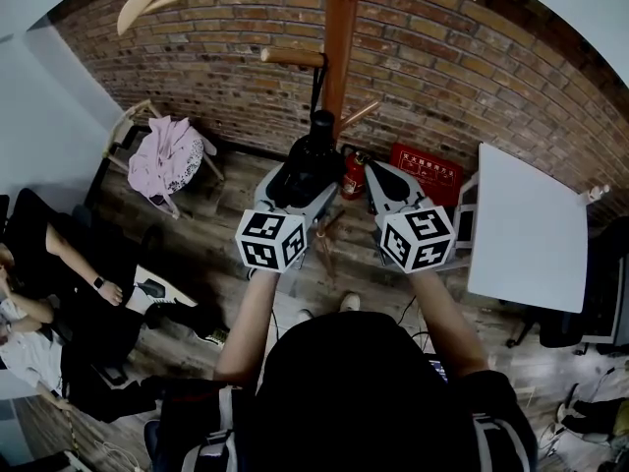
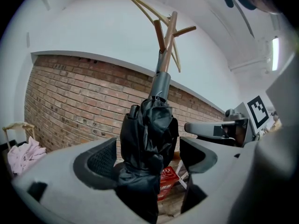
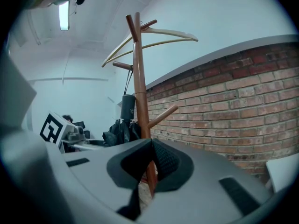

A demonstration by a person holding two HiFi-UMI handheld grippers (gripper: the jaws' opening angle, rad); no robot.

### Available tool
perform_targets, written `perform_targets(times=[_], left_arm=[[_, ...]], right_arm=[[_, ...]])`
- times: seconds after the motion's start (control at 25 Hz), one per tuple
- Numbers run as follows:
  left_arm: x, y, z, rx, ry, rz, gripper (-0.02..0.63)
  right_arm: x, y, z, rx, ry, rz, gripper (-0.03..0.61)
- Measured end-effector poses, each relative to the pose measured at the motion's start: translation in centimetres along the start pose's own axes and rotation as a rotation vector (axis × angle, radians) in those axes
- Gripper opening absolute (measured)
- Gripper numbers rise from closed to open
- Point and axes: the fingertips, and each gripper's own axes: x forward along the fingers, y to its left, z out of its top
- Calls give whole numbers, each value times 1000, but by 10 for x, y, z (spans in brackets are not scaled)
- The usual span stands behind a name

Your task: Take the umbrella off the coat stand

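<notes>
A folded black umbrella (image 1: 311, 155) hangs by its strap from a peg of the wooden coat stand (image 1: 341, 37). My left gripper (image 1: 295, 190) reaches level around it. In the left gripper view the jaws stand wide apart with the umbrella (image 2: 149, 139) between them. It nearly fills the gap, and I see no pad pressing it. My left gripper (image 2: 148, 143) is open. My right gripper (image 1: 389, 180) hovers just right of the stand's pole, apart from the umbrella. In the right gripper view my right gripper (image 3: 150, 146) has its tips together, holding nothing, with the pole (image 3: 138, 78) and umbrella (image 3: 124, 129) beyond.
A brick wall (image 1: 511, 87) runs behind the stand. A red fire extinguisher (image 1: 354, 175) and a red box (image 1: 428, 170) sit at its foot. A white table (image 1: 526, 229) is at the right. A chair with pink cloth (image 1: 165, 155) is at the left, and a person (image 1: 59, 303) sits on the floor.
</notes>
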Motion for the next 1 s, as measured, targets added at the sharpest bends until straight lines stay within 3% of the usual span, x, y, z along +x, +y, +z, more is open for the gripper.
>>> perform_targets(times=[0.36,1.0], left_arm=[[20,1,-4,30,39,-14,402],[31,9,-4,53,22,11,399]], right_arm=[[6,-10,-3,11,12,-10,29],[15,-22,-9,29,29,-10,29]])
